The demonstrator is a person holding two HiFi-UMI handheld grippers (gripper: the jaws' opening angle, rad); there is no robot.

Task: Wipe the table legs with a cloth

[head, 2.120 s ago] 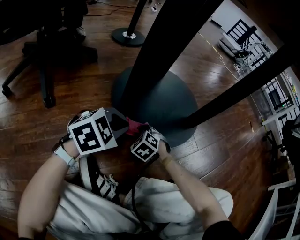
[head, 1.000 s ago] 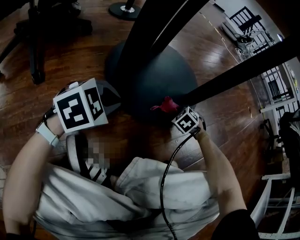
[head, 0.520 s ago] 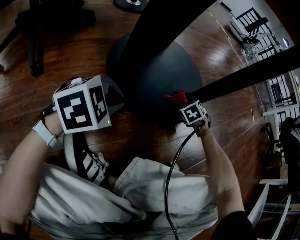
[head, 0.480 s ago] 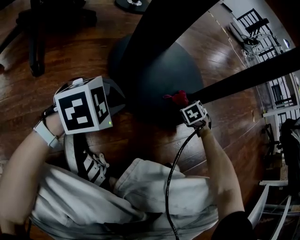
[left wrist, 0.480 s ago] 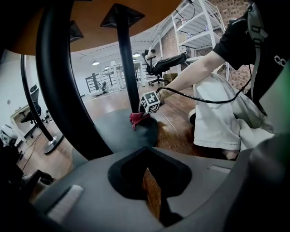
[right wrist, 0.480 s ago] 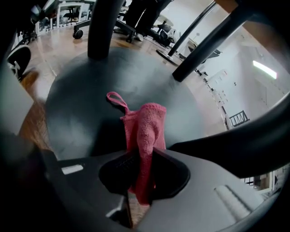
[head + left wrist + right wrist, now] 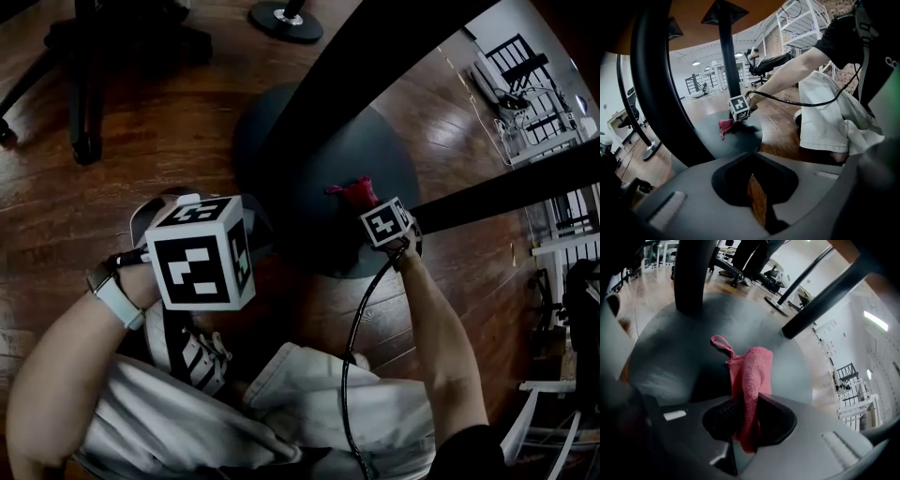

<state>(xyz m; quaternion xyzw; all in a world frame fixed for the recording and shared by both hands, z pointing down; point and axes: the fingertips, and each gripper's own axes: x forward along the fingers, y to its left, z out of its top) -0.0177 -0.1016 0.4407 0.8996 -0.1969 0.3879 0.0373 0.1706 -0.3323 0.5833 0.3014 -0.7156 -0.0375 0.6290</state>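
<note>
On my left, the left gripper (image 7: 202,251) hangs above the wooden floor (image 7: 56,225) near the person's shoe (image 7: 192,361), its jaws pressed together on nothing. Moving across, the dark table leg (image 7: 356,75) stands on its round base (image 7: 398,155), and the pink cloth (image 7: 354,192) lies on that base just right of the leg's foot, apart from it. Far right, my right gripper (image 7: 386,225) has its jaws clamped on a fold of the cloth.

No text, label, brand or number can be read anywhere.
</note>
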